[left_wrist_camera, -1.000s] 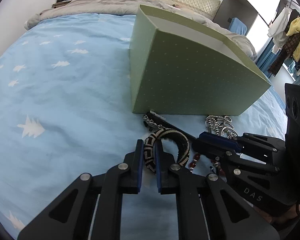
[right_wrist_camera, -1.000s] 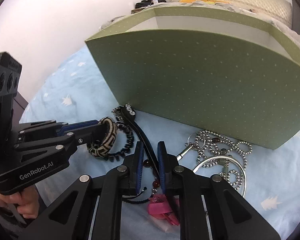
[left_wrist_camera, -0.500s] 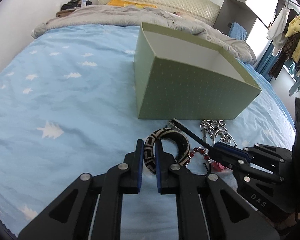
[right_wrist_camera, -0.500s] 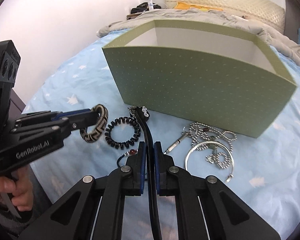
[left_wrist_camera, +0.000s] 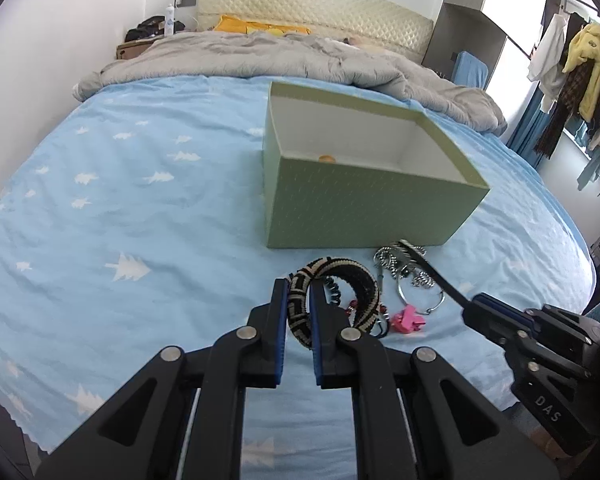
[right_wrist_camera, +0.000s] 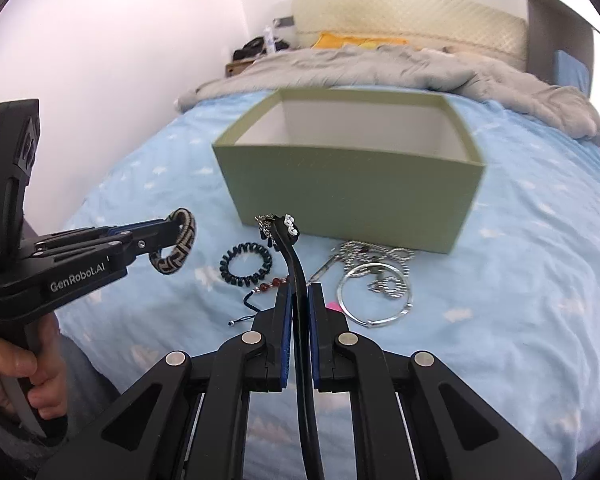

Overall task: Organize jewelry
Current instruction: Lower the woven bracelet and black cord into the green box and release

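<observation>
Blue tree-print bedsheet [left_wrist_camera: 120,208] now lies farther below: both grippers have risen before the open green cardboard box [left_wrist_camera: 364,196]. Left gripper [left_wrist_camera: 299,300] clamps the black-and-cream woven bangle [left_wrist_camera: 332,280]; right gripper [right_wrist_camera: 299,300] pinches the black strap choker [right_wrist_camera: 292,256], ready for boxing.

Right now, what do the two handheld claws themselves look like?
Both are black, angular linkage frames with silver rivets and blue pads lining the fingers. The left claw carries white "GenRobot.AI" lettering on its side; the right claw shows "DAS". A bare hand grips the left handle. No cables are visible.

Left tongs [left_wrist_camera: 299,308] clamped, raised; right tongs [right_wrist_camera: 300,304] clamped, raised alongside.
</observation>
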### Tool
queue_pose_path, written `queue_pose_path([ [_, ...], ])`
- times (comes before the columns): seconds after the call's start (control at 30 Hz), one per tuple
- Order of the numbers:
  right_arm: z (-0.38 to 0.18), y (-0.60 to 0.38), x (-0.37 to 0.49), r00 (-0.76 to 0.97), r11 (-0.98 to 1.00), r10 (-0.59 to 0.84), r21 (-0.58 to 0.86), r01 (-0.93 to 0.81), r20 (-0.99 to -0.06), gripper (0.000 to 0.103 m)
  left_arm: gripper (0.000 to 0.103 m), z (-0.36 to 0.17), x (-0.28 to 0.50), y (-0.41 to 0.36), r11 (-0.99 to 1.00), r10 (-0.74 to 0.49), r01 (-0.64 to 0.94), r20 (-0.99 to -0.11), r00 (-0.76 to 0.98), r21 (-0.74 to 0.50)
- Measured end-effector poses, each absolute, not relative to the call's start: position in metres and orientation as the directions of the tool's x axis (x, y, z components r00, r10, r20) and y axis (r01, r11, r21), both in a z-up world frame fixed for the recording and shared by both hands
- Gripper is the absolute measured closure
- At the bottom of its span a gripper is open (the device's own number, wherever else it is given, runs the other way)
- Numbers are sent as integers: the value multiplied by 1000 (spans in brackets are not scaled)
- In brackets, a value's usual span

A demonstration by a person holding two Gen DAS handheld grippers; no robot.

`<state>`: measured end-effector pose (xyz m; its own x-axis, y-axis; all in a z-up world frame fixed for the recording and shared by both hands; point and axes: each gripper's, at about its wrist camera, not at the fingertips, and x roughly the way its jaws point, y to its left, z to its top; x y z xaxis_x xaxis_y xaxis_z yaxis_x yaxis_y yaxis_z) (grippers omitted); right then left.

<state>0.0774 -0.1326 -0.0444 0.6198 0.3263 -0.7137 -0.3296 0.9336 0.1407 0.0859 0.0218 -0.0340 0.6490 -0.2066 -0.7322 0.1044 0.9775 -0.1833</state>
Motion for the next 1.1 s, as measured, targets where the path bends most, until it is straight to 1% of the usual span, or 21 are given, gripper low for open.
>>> queue_pose_path([
  [0.27,-10,-157,56,696,956,284,143,-254,-659,99,92,-3,74,14,970,-240,147,-678,694,-193],
  [0.57,33,-168,57,769,965,264,151,-217,-582,99,92,36,88,6,965,-259,170,-616,744,-200],
  [0.73,45,-167,73,789,966,259,147,-214,-557,99,92,42,101,-4,965,-262,191,-614,745,-180],
  [1.1,37,-159,124,768,970,242,135,-201,-593,99,92,39,150,-6,967,-251,164,-653,715,-192],
])
